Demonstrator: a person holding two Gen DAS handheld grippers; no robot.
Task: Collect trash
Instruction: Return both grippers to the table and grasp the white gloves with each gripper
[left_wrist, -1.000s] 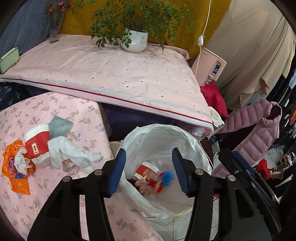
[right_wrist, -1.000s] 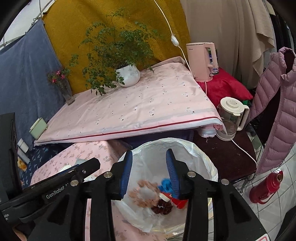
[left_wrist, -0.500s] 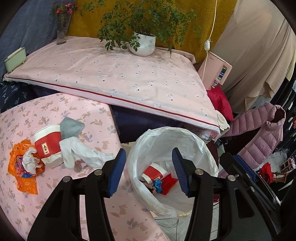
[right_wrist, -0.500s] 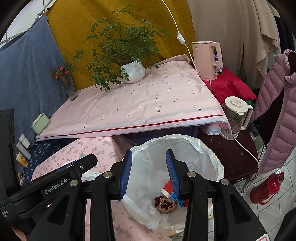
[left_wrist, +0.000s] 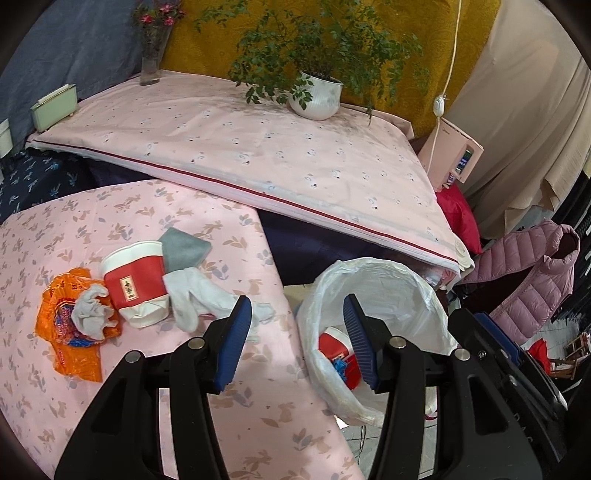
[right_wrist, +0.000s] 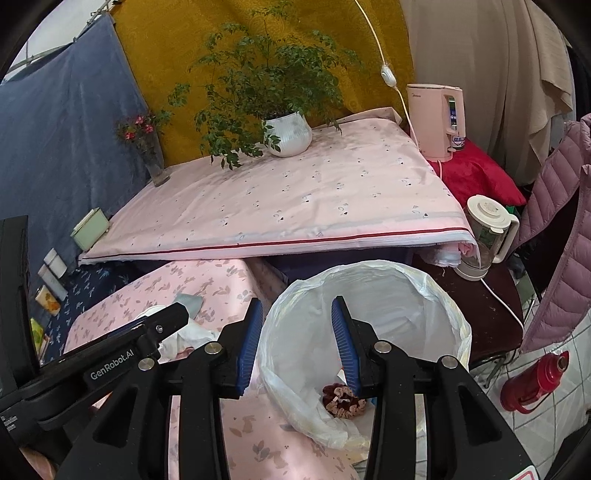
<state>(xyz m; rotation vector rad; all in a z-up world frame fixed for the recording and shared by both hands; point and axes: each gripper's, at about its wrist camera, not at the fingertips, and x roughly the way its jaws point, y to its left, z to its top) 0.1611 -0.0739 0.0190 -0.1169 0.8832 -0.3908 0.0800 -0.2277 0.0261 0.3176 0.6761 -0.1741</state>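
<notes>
Pink table (left_wrist: 155, 387): cup (left_wrist: 135, 282), wrapper (left_wrist: 62, 332), tissues await. Bin (left_wrist: 373, 275) holds trash. Left gripper (left_wrist: 297, 341), right gripper (right_wrist: 297, 345) wide, empty. Next, probably: left reaches cup.

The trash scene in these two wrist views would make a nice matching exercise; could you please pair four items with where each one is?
Things:
1. orange wrapper
2. scrunchie
3. potted plant
4. red flask

Places:
A. on the tiled floor
B. inside the bin bag
C. on the raised pink-sheeted surface
D. on the rabbit-print cloth, beside the red cup

Pairs: 1-D, 2-B, 3-C, 4-A
</notes>
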